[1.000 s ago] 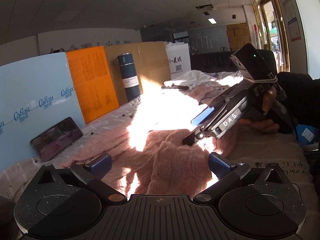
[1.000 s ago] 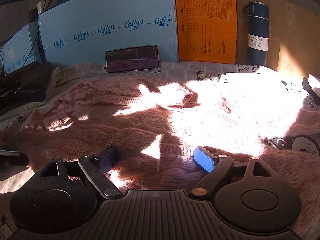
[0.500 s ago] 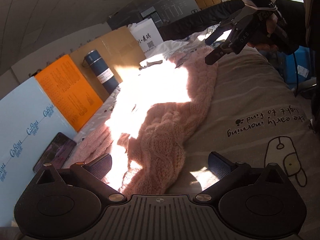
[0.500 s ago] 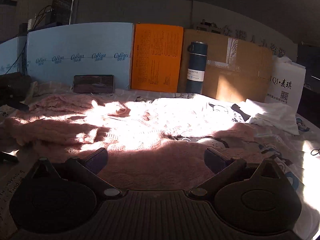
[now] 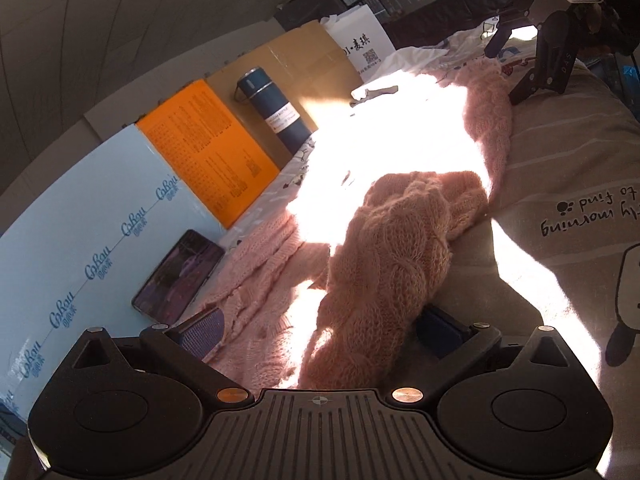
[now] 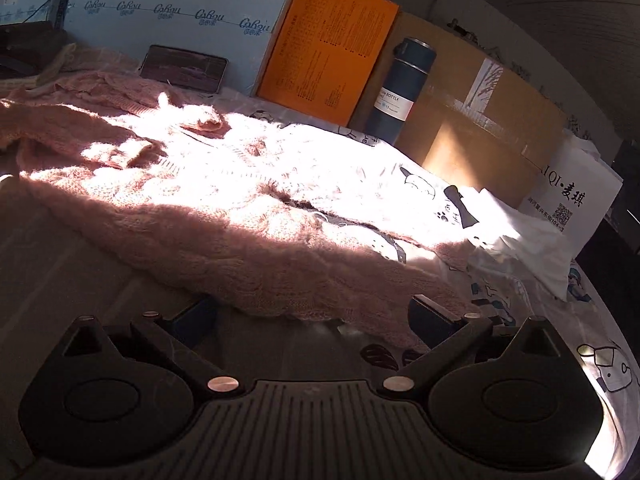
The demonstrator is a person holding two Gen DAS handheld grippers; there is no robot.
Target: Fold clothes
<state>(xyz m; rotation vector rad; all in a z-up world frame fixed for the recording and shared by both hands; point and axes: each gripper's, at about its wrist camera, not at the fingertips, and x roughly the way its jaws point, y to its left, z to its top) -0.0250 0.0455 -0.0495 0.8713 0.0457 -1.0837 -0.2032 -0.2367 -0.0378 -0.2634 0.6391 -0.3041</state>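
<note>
From the left wrist, the left gripper (image 5: 320,330) stands spread around a bunched fold of the pink sweater (image 5: 394,248), which hides most of its right pad; glare washes out the knit beyond. From the right wrist, the right gripper (image 6: 314,316) gapes wide at the sweater's shadowed hem on the bedsheet (image 6: 600,364), whose far edge is overexposed.

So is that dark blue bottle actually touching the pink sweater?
Apart. In the right wrist view, the bottle stands against the cardboard, and printed bedsheet shows between its base and the sweater.
</note>
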